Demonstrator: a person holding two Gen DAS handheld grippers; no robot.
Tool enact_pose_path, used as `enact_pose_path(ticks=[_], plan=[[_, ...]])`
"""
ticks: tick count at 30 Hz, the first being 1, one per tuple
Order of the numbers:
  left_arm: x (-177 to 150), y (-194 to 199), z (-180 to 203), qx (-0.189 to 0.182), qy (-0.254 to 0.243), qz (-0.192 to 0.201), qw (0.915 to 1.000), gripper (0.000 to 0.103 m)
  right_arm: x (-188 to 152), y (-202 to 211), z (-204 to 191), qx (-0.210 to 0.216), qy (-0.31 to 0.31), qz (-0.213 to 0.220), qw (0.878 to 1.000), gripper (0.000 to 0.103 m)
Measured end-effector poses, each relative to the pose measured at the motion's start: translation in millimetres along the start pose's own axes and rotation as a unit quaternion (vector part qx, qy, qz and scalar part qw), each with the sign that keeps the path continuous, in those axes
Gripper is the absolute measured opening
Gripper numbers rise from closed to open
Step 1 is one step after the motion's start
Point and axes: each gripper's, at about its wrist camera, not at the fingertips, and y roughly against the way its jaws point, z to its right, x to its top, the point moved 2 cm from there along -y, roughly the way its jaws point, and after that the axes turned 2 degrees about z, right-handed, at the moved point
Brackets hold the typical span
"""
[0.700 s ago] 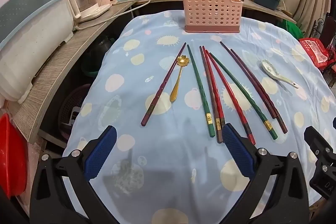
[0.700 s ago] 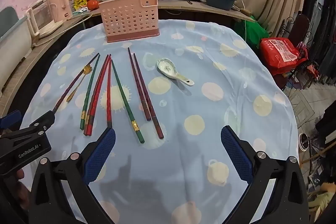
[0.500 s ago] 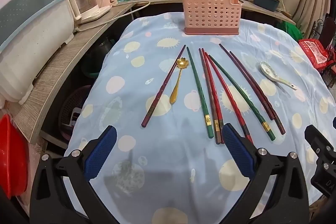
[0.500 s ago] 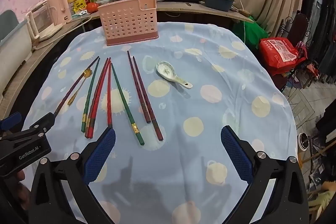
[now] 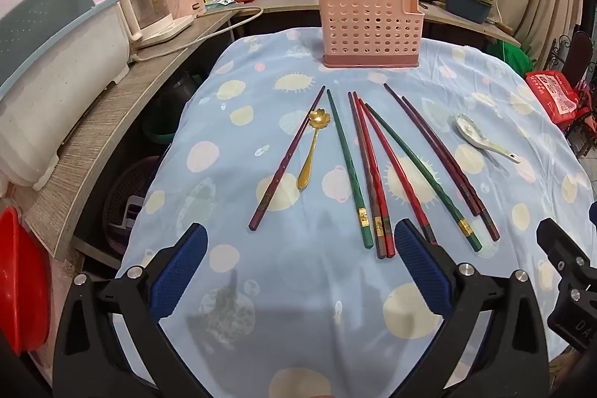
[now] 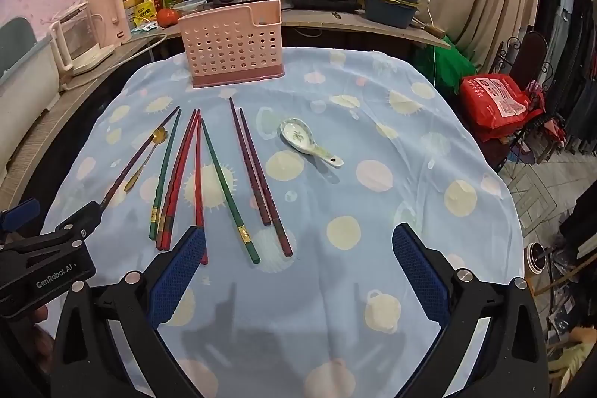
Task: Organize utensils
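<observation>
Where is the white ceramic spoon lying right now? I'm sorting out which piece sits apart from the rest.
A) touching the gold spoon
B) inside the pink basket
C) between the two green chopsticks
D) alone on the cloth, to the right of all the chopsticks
D: the white ceramic spoon lies by itself on the tablecloth, right of the rightmost chopsticks, away from the gold spoon and the pink basket.
</observation>
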Motion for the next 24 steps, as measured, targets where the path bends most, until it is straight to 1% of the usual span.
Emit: enact_pose_path(ticks=[24], plan=[[-0.2,3.7,2.4,0.004,-0.005,0.001,1.0000,0.096,2.1,5.9,1.5,0.002,-0.004,0.007,1.000,0.096]])
